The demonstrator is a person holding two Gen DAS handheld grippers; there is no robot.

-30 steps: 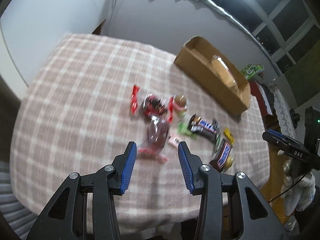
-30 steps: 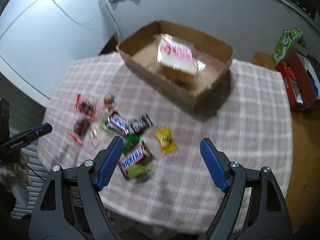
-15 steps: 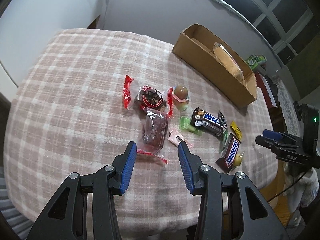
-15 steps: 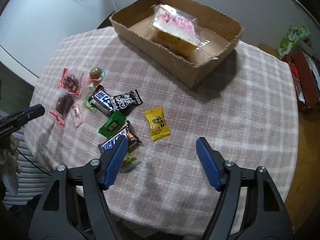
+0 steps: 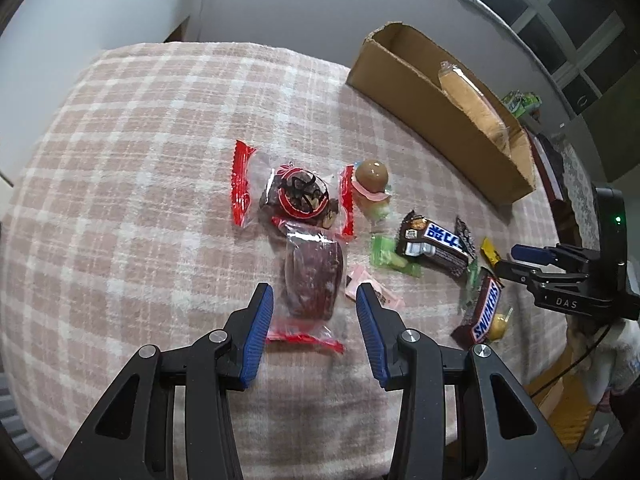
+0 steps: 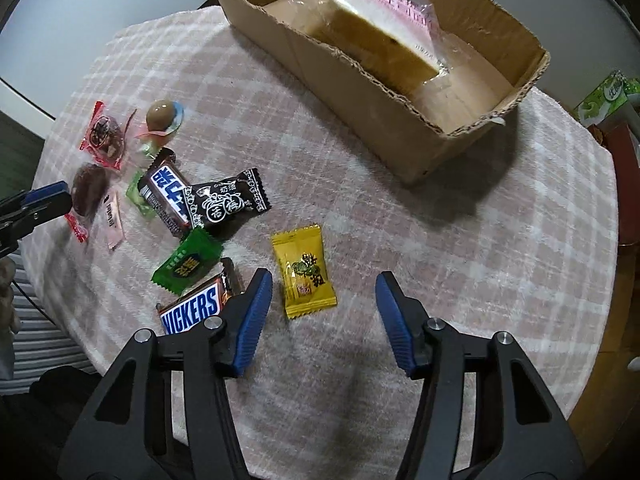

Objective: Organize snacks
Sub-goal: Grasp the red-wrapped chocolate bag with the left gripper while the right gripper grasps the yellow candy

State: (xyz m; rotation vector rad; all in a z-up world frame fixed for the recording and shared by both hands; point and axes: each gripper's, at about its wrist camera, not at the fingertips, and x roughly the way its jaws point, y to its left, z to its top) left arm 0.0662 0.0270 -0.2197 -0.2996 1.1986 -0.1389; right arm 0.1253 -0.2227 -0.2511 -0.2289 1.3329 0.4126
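Note:
A plaid-covered table [image 5: 120, 200] holds scattered snacks. My left gripper [image 5: 315, 308] hangs open just over a dark brown snack in a clear, red-ended wrapper [image 5: 314, 280], one pad on either side, neither touching it. In the right wrist view my right gripper [image 6: 324, 300] is above a yellow candy packet [image 6: 304, 270]. Its jaws are closing, and the packet lies flat between them, untouched. A cardboard box [image 6: 360, 92] at the far side holds a wrapped cake slice [image 6: 380, 28].
Between the two grippers lie a Snickers bar [image 6: 196, 308], a green packet [image 6: 188, 260], a black candy [image 6: 224, 204], a blue-labelled bar [image 6: 168, 196], a round chocolate ball [image 5: 372, 176], a red-ended wrapper [image 5: 300, 196] and a pink packet [image 5: 368, 288]. The table's near edge runs under both grippers.
Both grippers have sunk closer to the table and the snacks look larger. The right jaws have narrowed around the yellow packet. The left jaws keep the same gap.

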